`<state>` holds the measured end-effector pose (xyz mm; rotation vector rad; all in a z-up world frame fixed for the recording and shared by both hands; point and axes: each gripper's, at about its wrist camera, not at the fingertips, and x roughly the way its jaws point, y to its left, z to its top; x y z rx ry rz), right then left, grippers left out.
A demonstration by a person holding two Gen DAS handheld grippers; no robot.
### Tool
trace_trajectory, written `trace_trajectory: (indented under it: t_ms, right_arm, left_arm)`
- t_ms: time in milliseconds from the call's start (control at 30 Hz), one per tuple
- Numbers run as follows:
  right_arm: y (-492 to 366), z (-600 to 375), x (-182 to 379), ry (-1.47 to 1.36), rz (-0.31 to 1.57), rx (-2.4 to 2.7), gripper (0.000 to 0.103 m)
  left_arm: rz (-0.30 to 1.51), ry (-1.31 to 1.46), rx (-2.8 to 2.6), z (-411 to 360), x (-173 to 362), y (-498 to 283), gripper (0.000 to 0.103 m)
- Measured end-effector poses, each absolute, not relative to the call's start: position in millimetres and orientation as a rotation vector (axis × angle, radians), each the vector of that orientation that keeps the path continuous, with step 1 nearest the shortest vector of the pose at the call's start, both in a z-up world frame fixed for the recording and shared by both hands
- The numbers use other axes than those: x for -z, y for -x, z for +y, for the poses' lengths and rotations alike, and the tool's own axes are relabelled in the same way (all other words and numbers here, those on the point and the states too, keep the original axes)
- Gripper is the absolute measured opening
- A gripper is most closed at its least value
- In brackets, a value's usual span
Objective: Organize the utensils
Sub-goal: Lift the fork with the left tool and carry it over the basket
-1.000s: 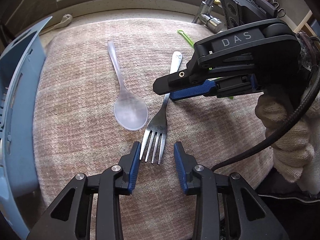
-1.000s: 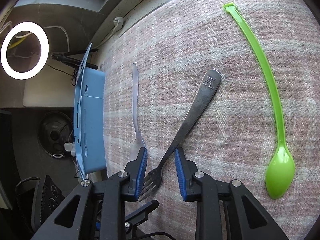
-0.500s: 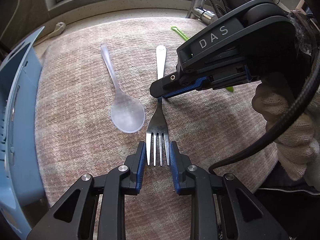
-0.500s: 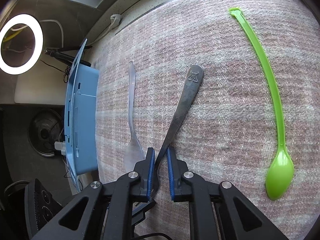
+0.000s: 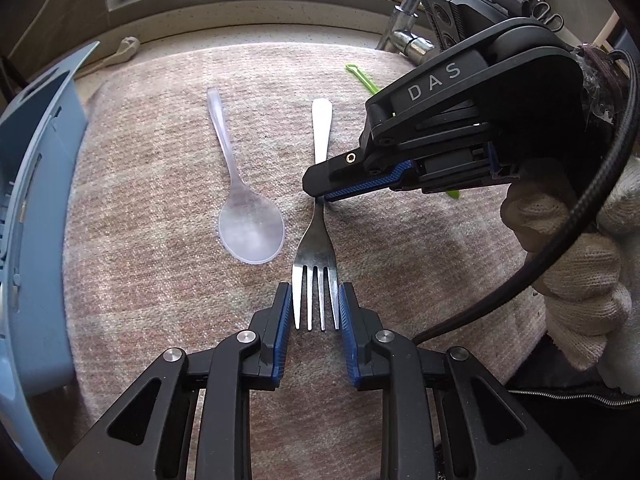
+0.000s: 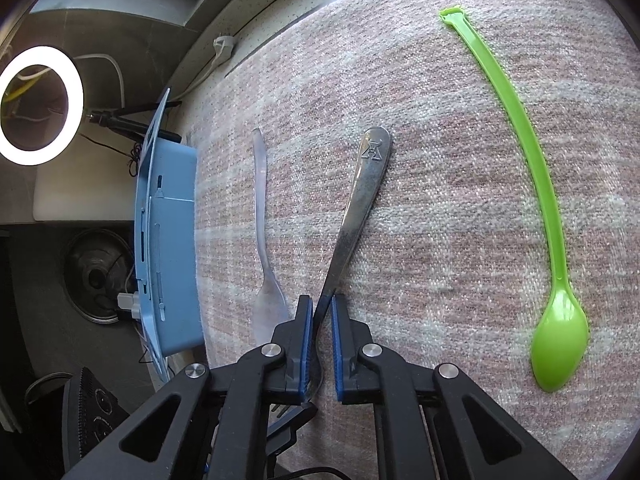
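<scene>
A metal fork (image 5: 316,240) lies on the pinkish woven mat (image 5: 160,300), tines toward the left wrist camera. My left gripper (image 5: 315,292) has its blue pads against the outer tines on both sides. My right gripper (image 5: 320,197), held by a white-gloved hand (image 5: 572,272), comes in from the right and is shut on the fork's neck. In the right wrist view the fork's handle (image 6: 360,200) runs out from between the right gripper's (image 6: 321,304) narrow jaws. A clear plastic spoon (image 5: 252,228) lies left of the fork. A long green spoon (image 6: 532,168) lies to the right.
A light blue plastic rack (image 5: 32,200) stands at the mat's left edge. A chrome faucet (image 5: 404,36) rises behind the mat near the window sill. A lit ring light (image 6: 38,104) and floor clutter show past the counter edge in the right wrist view.
Both grippers closed in on the fork, the left onto the tines, the right onto the neck. The fork swung from a slant to point straight away from the left camera.
</scene>
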<state>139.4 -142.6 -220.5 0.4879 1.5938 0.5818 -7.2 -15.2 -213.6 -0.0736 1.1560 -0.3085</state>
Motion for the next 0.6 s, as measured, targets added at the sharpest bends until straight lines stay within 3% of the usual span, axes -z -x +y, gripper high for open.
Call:
trace_trajectory:
  t_ms: [600]
  right_arm:
    - [-139.2, -126.6, 175.9, -0.544, 1.513, -0.648, 0.007]
  left_arm:
    - [1.058, 0.115, 0.295, 21.5, 173.6, 20.0, 0.022]
